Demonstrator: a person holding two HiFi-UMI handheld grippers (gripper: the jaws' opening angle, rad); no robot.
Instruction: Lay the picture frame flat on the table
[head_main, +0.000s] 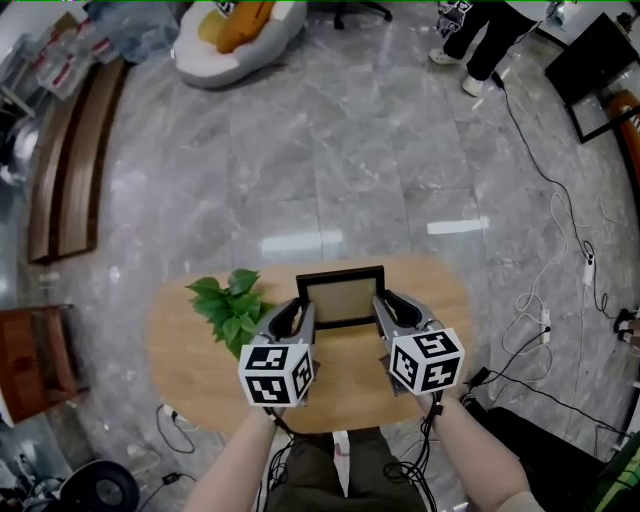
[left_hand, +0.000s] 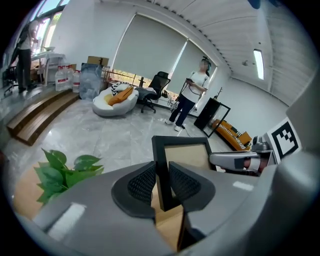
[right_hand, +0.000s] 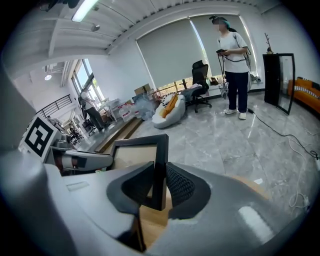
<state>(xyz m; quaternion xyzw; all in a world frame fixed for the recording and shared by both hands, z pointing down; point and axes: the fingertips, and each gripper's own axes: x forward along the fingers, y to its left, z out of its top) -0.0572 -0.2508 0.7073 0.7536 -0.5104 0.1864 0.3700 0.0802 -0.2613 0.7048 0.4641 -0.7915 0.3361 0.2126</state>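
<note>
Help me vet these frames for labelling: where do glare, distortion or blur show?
Head view: bright streaks of glare on the glossy floor, and the fisheye bends the room's edges. Left gripper view: dark round vignette in the corners, while the picture frame reads sharp. Right gripper view: same vignette, with a bright ceiling lamp at top left.

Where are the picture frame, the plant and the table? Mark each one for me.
picture frame (head_main: 340, 299): head view, on its tan centre panel.
plant (head_main: 232, 306): head view, on the middle leaves.
table (head_main: 200, 372): head view, on bare wood at the left part of the top.
</note>
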